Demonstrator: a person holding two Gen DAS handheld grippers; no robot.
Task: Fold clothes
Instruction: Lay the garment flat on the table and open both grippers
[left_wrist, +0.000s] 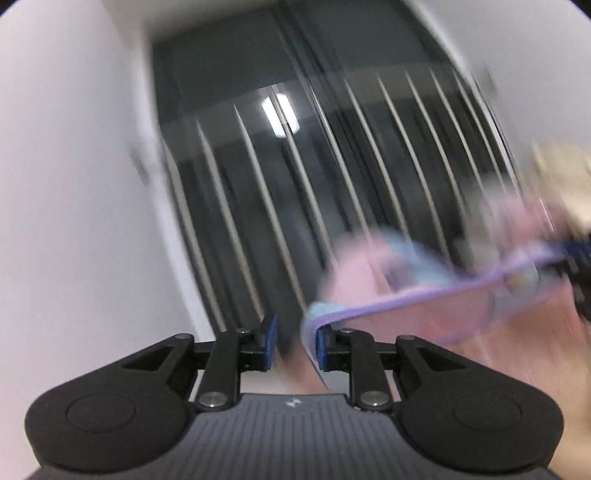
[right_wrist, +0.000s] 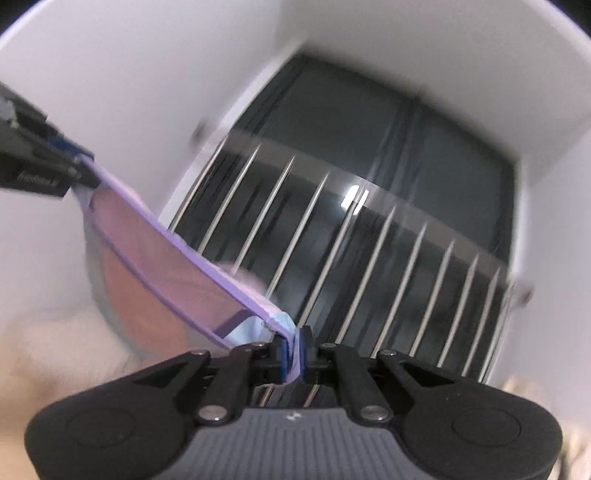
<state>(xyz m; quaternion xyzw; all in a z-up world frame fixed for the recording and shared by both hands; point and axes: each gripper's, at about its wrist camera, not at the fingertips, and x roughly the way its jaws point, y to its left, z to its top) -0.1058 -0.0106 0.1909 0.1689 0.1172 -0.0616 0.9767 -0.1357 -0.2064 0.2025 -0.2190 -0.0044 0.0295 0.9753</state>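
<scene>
A small pink garment (left_wrist: 424, 302) with a purple band and pale blue trim hangs in the air between the two grippers. My left gripper (left_wrist: 293, 341) has its jaws apart; the purple band lies against its right pad (left_wrist: 320, 349) only. My right gripper (right_wrist: 293, 352) is shut on the other end of the purple band (right_wrist: 207, 266). In the right wrist view the left gripper (right_wrist: 79, 158) shows at the far left, where the band ends at its blue pads. In the left wrist view the right gripper (left_wrist: 576, 266) shows blurred at the right edge.
A dark window with a metal railing of vertical bars (left_wrist: 295, 206) fills the background, framed by white walls (left_wrist: 74, 184). It also shows in the right wrist view (right_wrist: 369, 258). A beige blurred object (left_wrist: 561, 177) sits at the right edge.
</scene>
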